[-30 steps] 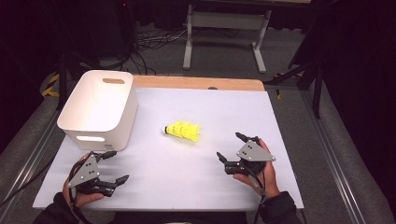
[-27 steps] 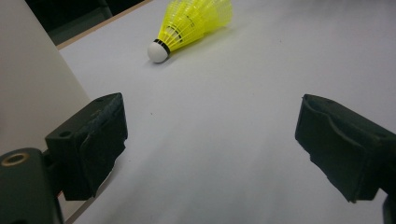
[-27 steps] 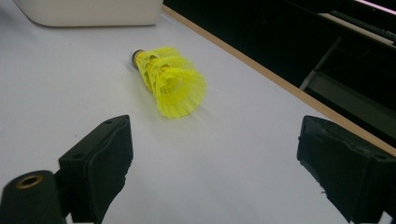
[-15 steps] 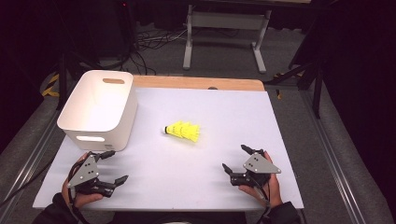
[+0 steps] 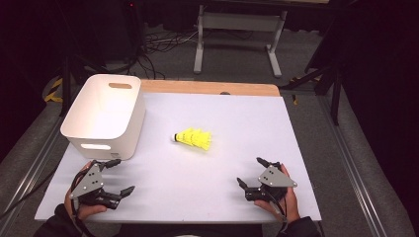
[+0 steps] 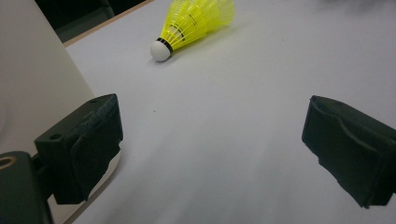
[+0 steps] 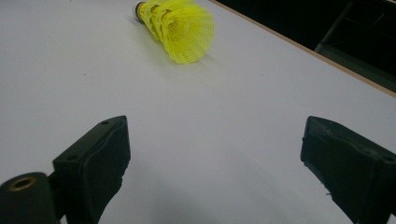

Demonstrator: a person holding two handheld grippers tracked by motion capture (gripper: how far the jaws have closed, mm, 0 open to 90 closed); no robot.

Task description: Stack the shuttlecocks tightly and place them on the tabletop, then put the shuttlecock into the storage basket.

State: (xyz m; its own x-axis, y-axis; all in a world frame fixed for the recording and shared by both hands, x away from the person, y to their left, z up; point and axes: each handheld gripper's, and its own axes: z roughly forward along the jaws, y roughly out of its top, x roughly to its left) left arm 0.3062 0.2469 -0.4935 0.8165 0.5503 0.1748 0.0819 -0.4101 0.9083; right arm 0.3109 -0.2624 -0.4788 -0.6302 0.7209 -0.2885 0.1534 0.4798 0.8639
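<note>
Yellow shuttlecock [image 5: 193,138] lies on its side near the middle of the white table [image 5: 237,118], white cork end pointing toward the white bin [image 5: 104,116], skirt flaring the other way. Shuttlecock well apart from both tools; nothing touches it. Left gripper [image 5: 116,176] rests low at the near-left corner of the table, held in the person's left hand [image 5: 81,207], jaws spread wide with nothing between them. One jaw tip sits just beside the bin's near wall, by its slotted handle. In the left gripper view the shuttlecock [image 6: 192,24] lies ahead of the jaws and up toward the far left, cork nearest the camera; bin wall [image 6: 37,79] stands close on the left, next to the left jaw. Right gripper [image 5: 251,173] at the near-right of the table, held in the right hand [image 5: 284,200], jaws likewise parted and empty, bare table between them. In the right gripper view the shuttlecock [image 7: 180,27] lies ahead and off to the left of the gap, open skirt facing the camera, cork on the far side. From above, the shuttlecock sits farther up the table than both grippers, roughly between them, a little nearer the bin side. Bin stands upright at the table's far-left, well apart from the shuttlecock.
</note>
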